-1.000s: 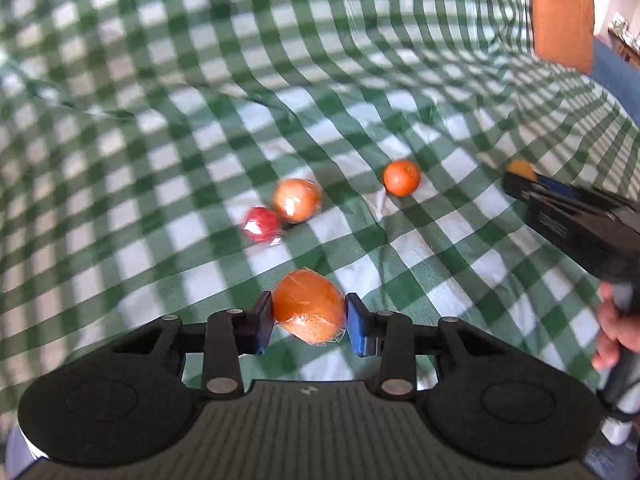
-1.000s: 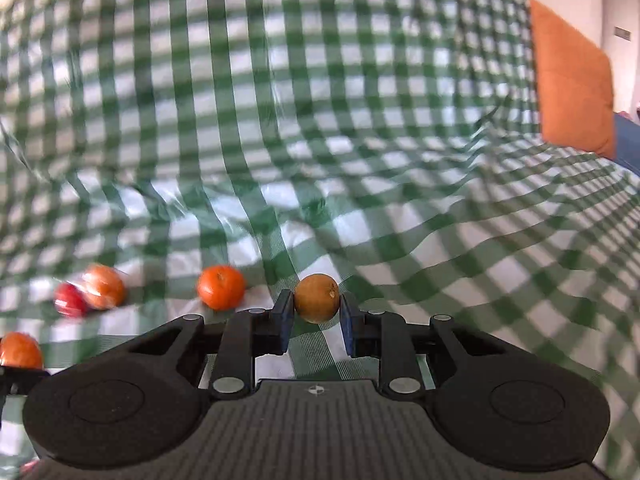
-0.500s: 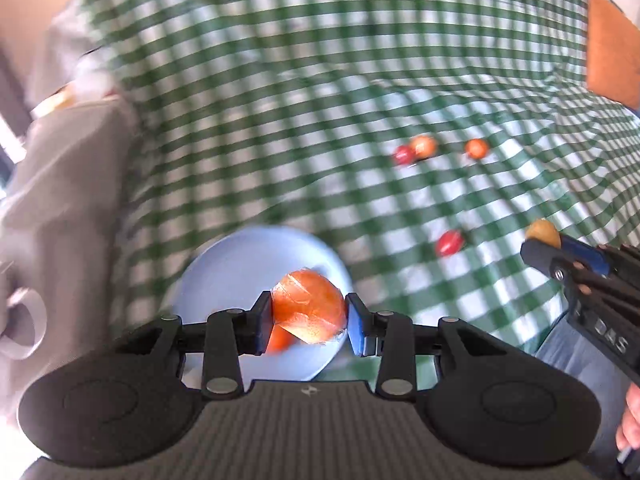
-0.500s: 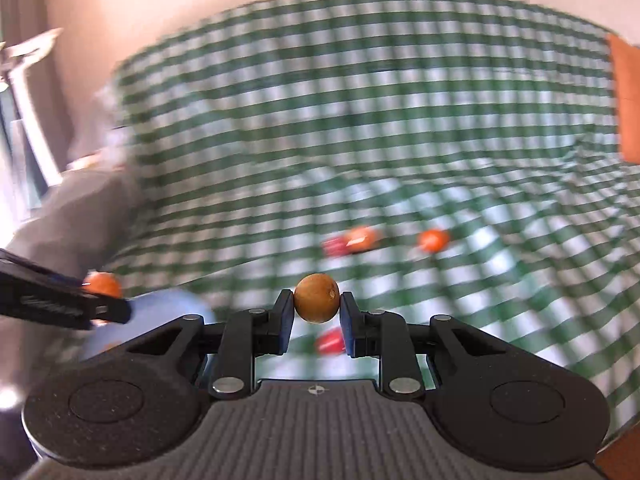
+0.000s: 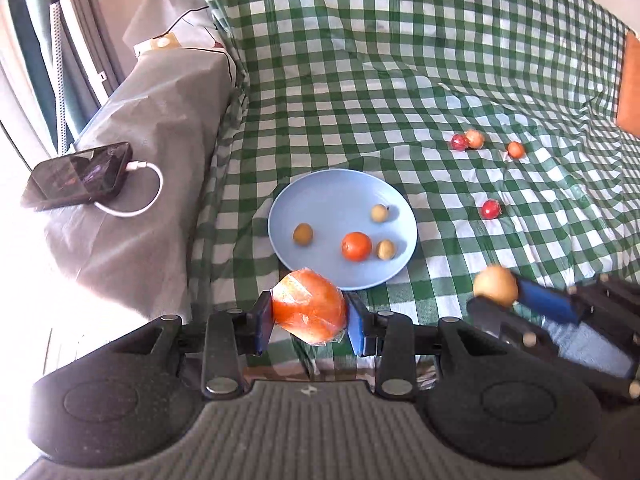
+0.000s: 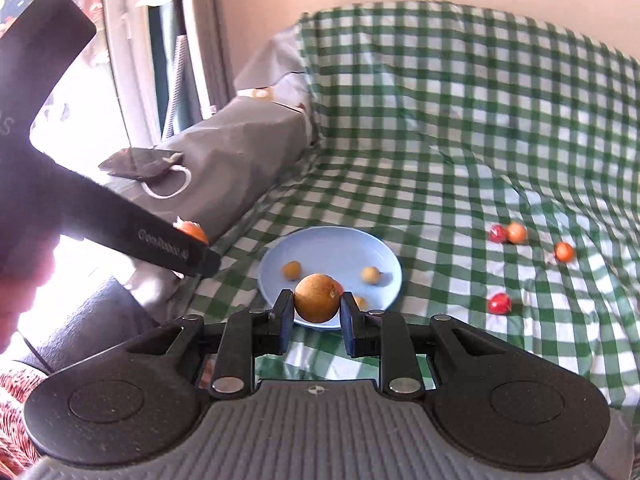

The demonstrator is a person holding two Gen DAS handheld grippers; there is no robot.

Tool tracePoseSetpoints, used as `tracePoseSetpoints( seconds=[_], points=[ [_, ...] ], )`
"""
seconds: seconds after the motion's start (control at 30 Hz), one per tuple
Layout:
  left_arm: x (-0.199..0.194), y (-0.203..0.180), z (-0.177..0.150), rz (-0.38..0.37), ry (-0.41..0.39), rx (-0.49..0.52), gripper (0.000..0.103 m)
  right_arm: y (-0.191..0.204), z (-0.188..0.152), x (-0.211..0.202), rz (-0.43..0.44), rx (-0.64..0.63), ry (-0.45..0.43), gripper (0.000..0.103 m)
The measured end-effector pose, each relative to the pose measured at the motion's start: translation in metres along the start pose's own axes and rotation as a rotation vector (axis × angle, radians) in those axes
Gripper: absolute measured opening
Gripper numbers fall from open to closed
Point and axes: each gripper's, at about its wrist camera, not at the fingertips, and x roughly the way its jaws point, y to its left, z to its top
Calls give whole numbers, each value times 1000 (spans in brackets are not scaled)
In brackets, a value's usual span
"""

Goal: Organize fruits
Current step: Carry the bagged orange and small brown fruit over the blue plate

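My left gripper (image 5: pixel 309 312) is shut on a plastic-wrapped orange fruit (image 5: pixel 308 310), held just in front of the near rim of a light blue plate (image 5: pixel 332 200). The plate holds an orange fruit (image 5: pixel 356 246) and three small tan fruits. My right gripper (image 6: pixel 316 312) is shut on a small brown round fruit (image 6: pixel 316 298), above the plate's near edge (image 6: pixel 332 240); it also shows in the left wrist view (image 5: pixel 494 286). Loose on the green checked cloth are two red fruits (image 5: pixel 490 209) and two orange ones (image 5: pixel 515 149).
A grey-covered armrest (image 5: pixel 152 128) on the left carries a black phone (image 5: pixel 76 176) with a white cable. An orange cushion (image 5: pixel 630 88) lies at the far right. The left gripper's body (image 6: pixel 120 224) crosses the left side of the right wrist view.
Both grippers have swung left and back from the loose fruits to the blue plate, each still holding its fruit. The plate and armrest came into view.
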Motion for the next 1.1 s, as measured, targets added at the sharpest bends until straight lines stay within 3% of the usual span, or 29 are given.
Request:
tracePoseSetpoints(
  seconds=[0.5,1.1],
  points=[
    [-12,7,-13,-29,-48,-21,42,17,3,-19,-56,-64,-17,26],
    [18,16,-7,-31,11,-29,42,13,5,7,-62,-72,62,26]
  ],
)
